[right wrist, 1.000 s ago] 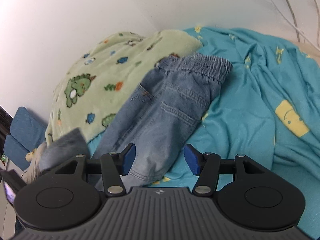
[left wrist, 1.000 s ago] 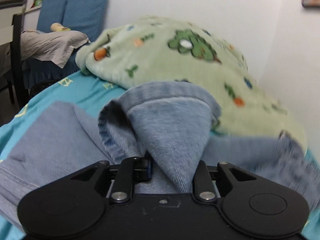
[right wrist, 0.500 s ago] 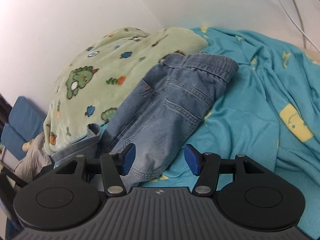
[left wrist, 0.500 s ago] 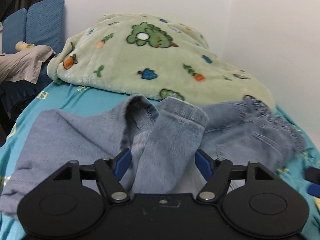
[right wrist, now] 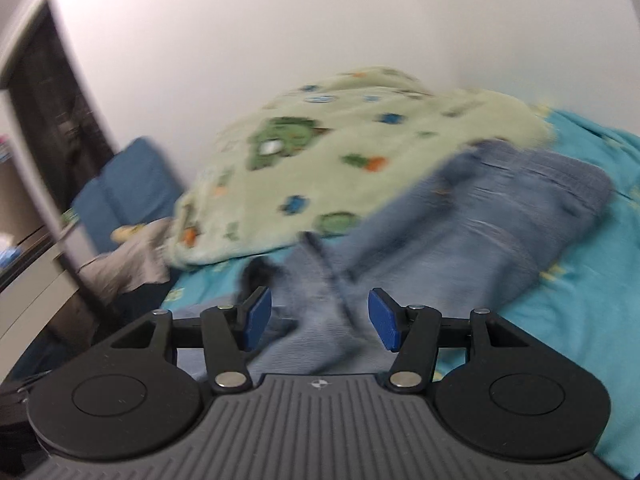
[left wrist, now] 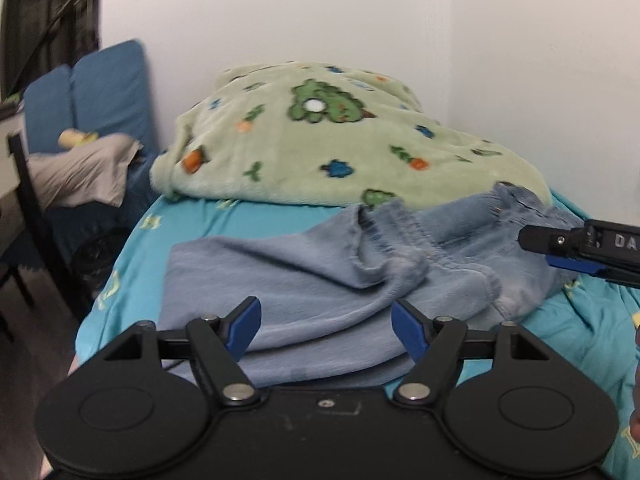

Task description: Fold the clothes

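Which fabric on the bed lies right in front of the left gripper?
The blue denim jeans, lying directly beyond the open left gripper. The green dinosaur blanket is heaped farther back by the wall; the teal sheet lies beneath both.

My left gripper (left wrist: 326,330) lets go of the jeans (left wrist: 340,276): its jaws, clamped on a raised fold of denim 1 second ago, now stand apart and clear of the cloth. That fold lies slumped on the bed. I'm pulled back. My right gripper (right wrist: 318,318) swings left, its tip (left wrist: 560,248) entering the left view.
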The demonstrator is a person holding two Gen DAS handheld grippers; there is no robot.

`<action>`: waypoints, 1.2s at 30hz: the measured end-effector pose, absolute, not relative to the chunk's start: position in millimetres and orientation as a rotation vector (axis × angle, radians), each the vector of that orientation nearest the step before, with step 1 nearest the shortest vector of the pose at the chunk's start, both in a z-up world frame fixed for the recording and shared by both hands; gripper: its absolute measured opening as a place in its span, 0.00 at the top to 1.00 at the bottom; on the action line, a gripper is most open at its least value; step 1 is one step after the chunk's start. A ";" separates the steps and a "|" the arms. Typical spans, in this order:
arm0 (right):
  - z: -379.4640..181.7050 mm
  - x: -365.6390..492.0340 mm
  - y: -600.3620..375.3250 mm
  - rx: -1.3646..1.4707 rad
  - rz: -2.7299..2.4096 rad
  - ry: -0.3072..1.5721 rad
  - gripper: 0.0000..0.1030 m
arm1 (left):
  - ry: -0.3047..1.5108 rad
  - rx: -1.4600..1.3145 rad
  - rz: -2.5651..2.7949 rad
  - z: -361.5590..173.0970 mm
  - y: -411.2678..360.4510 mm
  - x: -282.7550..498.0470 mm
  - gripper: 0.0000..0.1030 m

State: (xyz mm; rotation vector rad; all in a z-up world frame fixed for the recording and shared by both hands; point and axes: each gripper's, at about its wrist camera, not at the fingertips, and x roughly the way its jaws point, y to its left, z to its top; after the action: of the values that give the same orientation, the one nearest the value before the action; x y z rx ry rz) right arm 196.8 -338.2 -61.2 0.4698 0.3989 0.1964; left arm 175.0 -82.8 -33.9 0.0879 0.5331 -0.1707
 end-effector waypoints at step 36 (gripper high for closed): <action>-83.6 343.5 -247.4 0.257 0.243 0.458 0.98 | 0.538 0.022 -0.081 -91.8 -33.3 216.3 0.39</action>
State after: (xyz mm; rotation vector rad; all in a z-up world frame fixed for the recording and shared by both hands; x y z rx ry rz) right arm 343.5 -247.4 -83.6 0.2571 0.4577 0.2427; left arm 216.3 -33.3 -91.8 0.0222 0.5383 -0.0809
